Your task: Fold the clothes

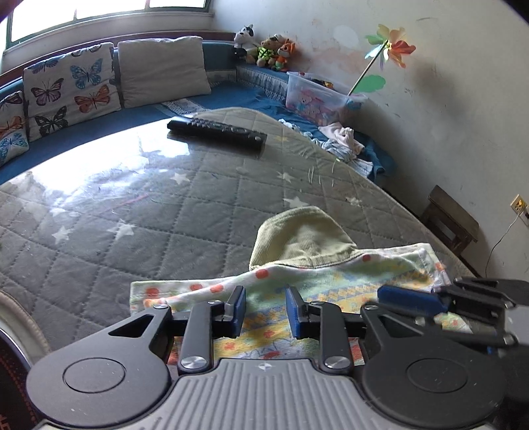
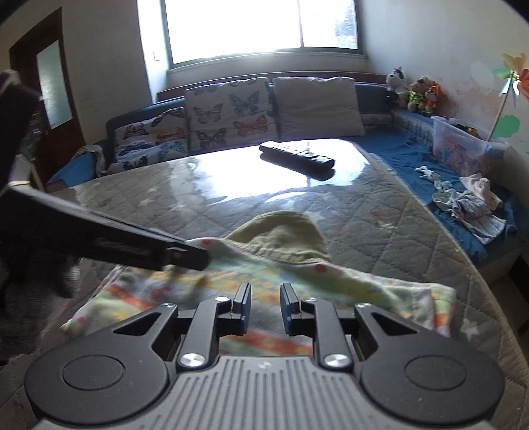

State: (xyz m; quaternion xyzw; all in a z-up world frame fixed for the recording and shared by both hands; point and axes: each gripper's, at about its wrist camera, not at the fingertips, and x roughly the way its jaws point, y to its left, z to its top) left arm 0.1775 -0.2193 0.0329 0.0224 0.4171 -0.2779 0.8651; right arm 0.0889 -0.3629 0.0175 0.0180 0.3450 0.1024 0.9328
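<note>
The pale patterned hooded fleece garment [image 1: 330, 281] stretches crosswise just ahead of both grippers, left gripper [image 1: 265, 312] and right gripper [image 2: 265, 309], fingers parted and empty.

Bright daylight pours through the window [image 2: 261, 29] far ahead of the jaws, glaring off the glossy quilted counter [image 2: 380, 211]. Beyond it, a blue sofa [image 2: 390, 145] wraps the corner, with butterfly cushions [image 2: 231, 115] and a plain cushion [image 2: 317, 106] propped along its back. Off to the left, a dark wooden door [image 2: 49, 96]; to the right, a scuffed white wall [image 1: 456, 99].
</note>
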